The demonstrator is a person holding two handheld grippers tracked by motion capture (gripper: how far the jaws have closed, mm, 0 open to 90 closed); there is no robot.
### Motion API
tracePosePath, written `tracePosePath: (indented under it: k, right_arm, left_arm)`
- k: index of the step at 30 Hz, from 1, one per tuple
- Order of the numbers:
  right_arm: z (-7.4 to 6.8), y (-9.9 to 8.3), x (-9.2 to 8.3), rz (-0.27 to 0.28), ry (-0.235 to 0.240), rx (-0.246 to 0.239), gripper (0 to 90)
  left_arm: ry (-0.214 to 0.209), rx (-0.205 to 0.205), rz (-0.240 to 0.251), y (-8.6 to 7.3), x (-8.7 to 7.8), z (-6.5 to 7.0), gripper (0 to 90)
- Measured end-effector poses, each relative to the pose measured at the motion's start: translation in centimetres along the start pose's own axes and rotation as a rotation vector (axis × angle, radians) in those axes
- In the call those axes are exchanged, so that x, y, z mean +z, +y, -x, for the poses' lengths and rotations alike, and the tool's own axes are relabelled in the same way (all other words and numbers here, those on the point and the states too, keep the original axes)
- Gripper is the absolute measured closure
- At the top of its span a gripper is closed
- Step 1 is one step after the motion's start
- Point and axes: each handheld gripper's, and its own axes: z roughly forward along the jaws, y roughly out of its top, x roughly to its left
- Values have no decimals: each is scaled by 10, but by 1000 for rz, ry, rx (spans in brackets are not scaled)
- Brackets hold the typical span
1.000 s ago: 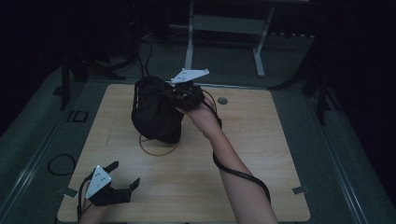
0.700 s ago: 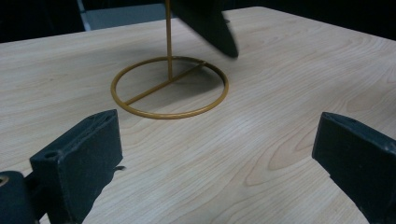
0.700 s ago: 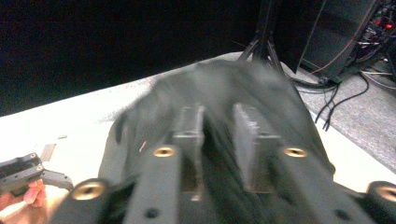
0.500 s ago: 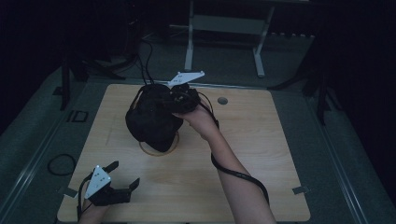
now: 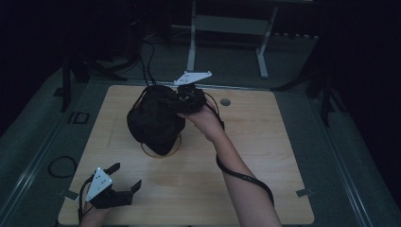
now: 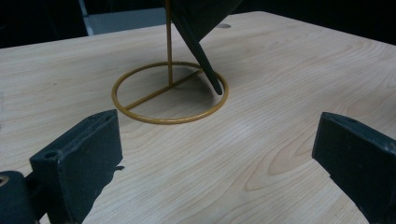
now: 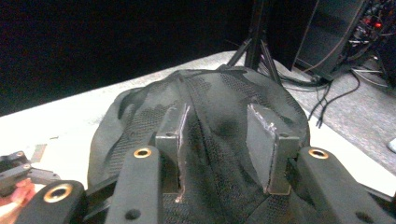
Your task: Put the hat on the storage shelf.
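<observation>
At table centre from the high view, right gripper (image 5: 182, 101) clamped on black mesh cap (image 5: 153, 120), above yellow wire stand (image 5: 161, 150); left gripper (image 5: 124, 182) at 7 o'clock on wooden table (image 5: 265, 156), jaws spread wide.

From left gripper view, stand ring (image 6: 170, 93) at 12 o'clock, cap brim (image 6: 203, 65) dipping inside.

From right gripper view, jaws pinching a fold of mesh (image 7: 212, 130).
</observation>
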Motion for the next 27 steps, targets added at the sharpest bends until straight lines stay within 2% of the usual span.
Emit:
tracePosePath:
  k: [3, 11, 12, 14, 18, 23, 24, 27]
  right_arm:
    - [0, -1, -5, 5, 2, 0, 565]
    - [1, -10, -14, 1, 6, -8, 393]
    - [1, -10, -14, 1, 6, -8, 393]
    - [2, -13, -15, -9, 24, 4, 340]
    - [2, -19, -20, 3, 21, 26, 316]
    - [4, -26, -30, 29, 57, 65, 254]
    - [4, -28, -31, 27, 64, 65, 189]
    - [3, -33, -36, 35, 78, 66, 177]
  left_arm:
    - [1, -1, 1, 0, 0, 0, 21]
    - [-14, 0, -5, 1, 2, 3, 21]
    - [-14, 0, -5, 1, 2, 3, 21]
    - [-16, -2, -4, 1, 2, 3, 21]
    - [-15, -1, -7, 1, 2, 4, 21]
    - [-14, -2, -8, 1, 3, 4, 21]
    - [-13, -1, -10, 0, 3, 4, 21]
    - [-14, 2, -13, 0, 4, 4, 21]
